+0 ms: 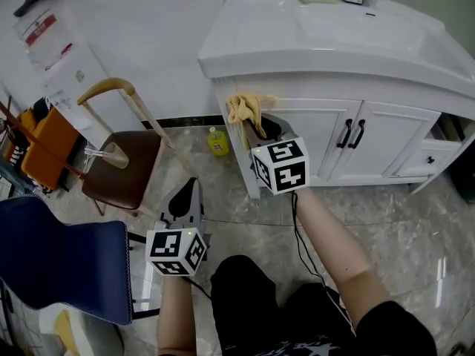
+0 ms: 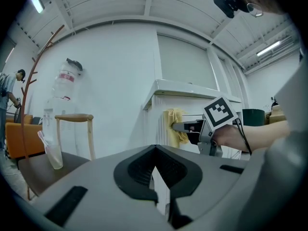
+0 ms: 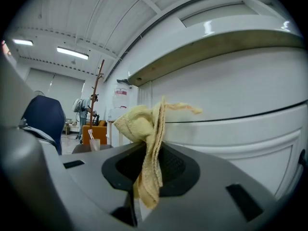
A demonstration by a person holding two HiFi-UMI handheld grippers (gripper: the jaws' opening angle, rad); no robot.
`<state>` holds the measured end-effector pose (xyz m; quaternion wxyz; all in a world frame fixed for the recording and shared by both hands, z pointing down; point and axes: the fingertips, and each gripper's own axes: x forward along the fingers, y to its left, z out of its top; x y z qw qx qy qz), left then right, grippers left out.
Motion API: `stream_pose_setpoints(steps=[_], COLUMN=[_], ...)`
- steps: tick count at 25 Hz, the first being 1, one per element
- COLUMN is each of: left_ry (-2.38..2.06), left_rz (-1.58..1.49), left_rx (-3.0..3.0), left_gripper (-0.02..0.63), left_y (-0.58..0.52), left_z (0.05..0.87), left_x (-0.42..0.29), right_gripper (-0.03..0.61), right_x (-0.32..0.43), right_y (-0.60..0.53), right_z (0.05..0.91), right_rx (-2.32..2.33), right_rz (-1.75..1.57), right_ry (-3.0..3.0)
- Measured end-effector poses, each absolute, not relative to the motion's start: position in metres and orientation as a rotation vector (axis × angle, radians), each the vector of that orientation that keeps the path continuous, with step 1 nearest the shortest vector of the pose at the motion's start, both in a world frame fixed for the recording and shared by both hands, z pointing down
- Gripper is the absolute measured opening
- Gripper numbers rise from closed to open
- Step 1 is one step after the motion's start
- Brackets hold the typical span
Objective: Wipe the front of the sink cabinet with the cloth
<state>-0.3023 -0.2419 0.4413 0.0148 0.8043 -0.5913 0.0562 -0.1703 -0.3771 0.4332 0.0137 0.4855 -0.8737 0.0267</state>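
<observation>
A yellow cloth [image 1: 248, 109] is pinched in my right gripper [image 1: 256, 124] and pressed against the top left corner of the white sink cabinet [image 1: 386, 141], just under the basin rim. In the right gripper view the cloth [image 3: 147, 143] hangs from the shut jaws with the cabinet front [image 3: 231, 134] right behind it. My left gripper [image 1: 187, 196] hangs low over the floor, away from the cabinet, jaws together with nothing in them. From the left gripper view I see the right gripper [image 2: 179, 127] holding the cloth [image 2: 175, 125] at the cabinet's corner.
A brown chair [image 1: 125, 165] with a wooden back stands left of the cabinet, a plastic cup [image 1: 113, 154] on its seat. A yellow bottle [image 1: 217, 142] sits on the floor by the wall. A blue chair back [image 1: 63, 264] is at my near left. Two black door handles [image 1: 352, 133] are on the cabinet.
</observation>
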Motion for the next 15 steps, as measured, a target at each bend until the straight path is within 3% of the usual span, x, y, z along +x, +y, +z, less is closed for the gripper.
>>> stream_pose_setpoints(steps=[15], left_ry=[-1.658], left_rz=[0.185], left_rx=[2.604], left_gripper=[0.014], left_y=[-0.272], left_z=[0.455], left_x=[-0.220], right_gripper=[0.084], right_x=[-0.043], right_y=[-0.371], right_z=[0.446], right_rx=[1.771], right_rz=[0.131], right_ry=[-2.618])
